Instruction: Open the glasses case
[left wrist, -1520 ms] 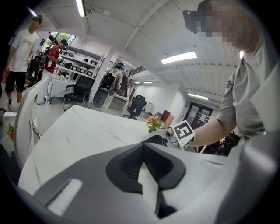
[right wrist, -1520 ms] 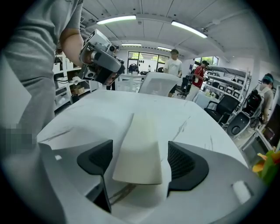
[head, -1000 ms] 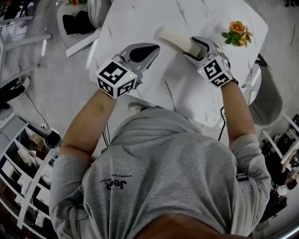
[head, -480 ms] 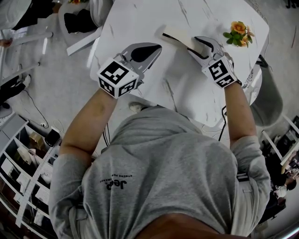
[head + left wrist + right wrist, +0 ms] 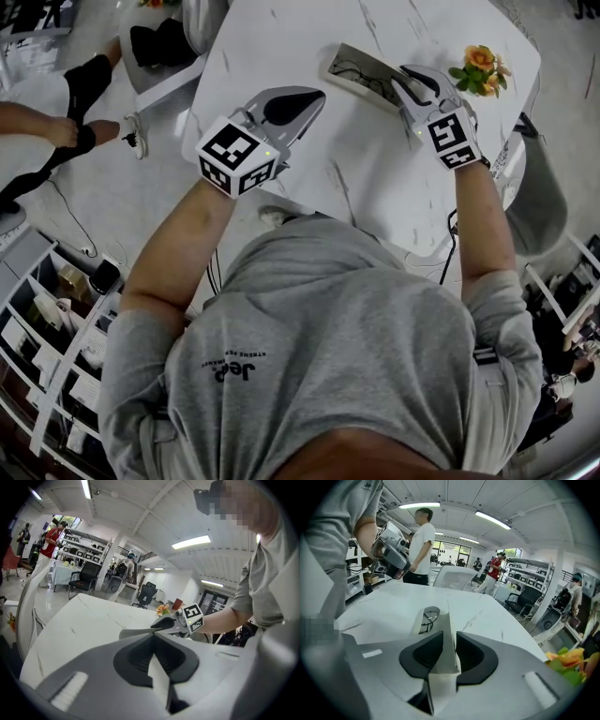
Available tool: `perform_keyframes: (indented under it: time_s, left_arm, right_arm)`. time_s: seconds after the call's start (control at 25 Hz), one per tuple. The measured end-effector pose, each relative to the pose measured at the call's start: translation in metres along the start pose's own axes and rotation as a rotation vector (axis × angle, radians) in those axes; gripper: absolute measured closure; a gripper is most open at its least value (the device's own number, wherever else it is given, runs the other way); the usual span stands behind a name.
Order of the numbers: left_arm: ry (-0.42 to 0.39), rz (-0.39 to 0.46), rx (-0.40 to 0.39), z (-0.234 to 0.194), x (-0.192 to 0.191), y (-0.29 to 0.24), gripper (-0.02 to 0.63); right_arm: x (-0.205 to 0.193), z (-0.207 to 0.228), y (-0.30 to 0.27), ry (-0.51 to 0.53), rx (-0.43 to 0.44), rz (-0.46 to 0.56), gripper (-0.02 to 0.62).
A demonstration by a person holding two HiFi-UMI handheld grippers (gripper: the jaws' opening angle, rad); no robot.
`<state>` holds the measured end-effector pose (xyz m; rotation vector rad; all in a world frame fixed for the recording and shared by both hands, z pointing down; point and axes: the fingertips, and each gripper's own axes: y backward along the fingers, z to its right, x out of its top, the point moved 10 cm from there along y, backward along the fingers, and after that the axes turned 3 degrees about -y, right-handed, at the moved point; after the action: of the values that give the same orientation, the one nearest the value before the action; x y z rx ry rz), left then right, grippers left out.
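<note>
- We see the glasses case lying open on the white surface, upper middle of the head view, with glasses inside.
- Our right tongs are closing on its raised lid.
- Our left tongs sit closed and empty, left of centre.

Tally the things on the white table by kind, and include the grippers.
Glasses case, open: 1
Pair of glasses, in the case: 1
Flower sprig: 1
Gripper: 2, the left gripper and the right gripper, whose jaws are closing with the case lid between them
Total: 5
</note>
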<state>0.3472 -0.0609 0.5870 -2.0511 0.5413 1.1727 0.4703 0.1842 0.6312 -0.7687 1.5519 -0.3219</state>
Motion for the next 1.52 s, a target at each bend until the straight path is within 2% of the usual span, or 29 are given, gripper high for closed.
perform_keyframes:
  time_s: [0.28, 0.72, 0.8, 0.96, 1.08, 1.28, 1.52]
  left_arm:
    - [0.000, 0.005, 0.007, -0.001, 0.001, 0.002, 0.557]
    - [0.006, 0.011, 0.021, -0.002, -0.002, 0.007, 0.557]
    - [0.006, 0.016, 0.029, -0.001, -0.001, 0.010, 0.557]
    - [0.007, 0.032, 0.048, 0.001, 0.000, 0.017, 0.557]
    - [0.007, 0.054, 0.066, 0.005, 0.004, 0.028, 0.557]
    - [-0.001, 0.113, 0.116, 0.016, 0.017, 0.061, 0.557]
    - [-0.002, 0.221, 0.219, 0.034, 0.033, 0.130, 0.557]
  right_arm:
    - [-0.001, 0.018, -0.006, 0.006, -0.073, -0.024, 0.517]
    - [-0.007, 0.024, -0.016, -0.022, -0.098, -0.062, 0.520]
    - [-0.004, 0.023, -0.014, -0.036, -0.091, -0.053, 0.504]
    - [0.005, 0.021, -0.009, -0.057, -0.091, -0.010, 0.434]
    - [0.022, 0.019, 0.001, -0.061, -0.101, 0.034, 0.408]
    - [0.065, 0.012, 0.020, -0.070, -0.112, 0.138, 0.402]
    - [0.141, -0.013, 0.029, -0.022, -0.057, 0.260, 0.402]
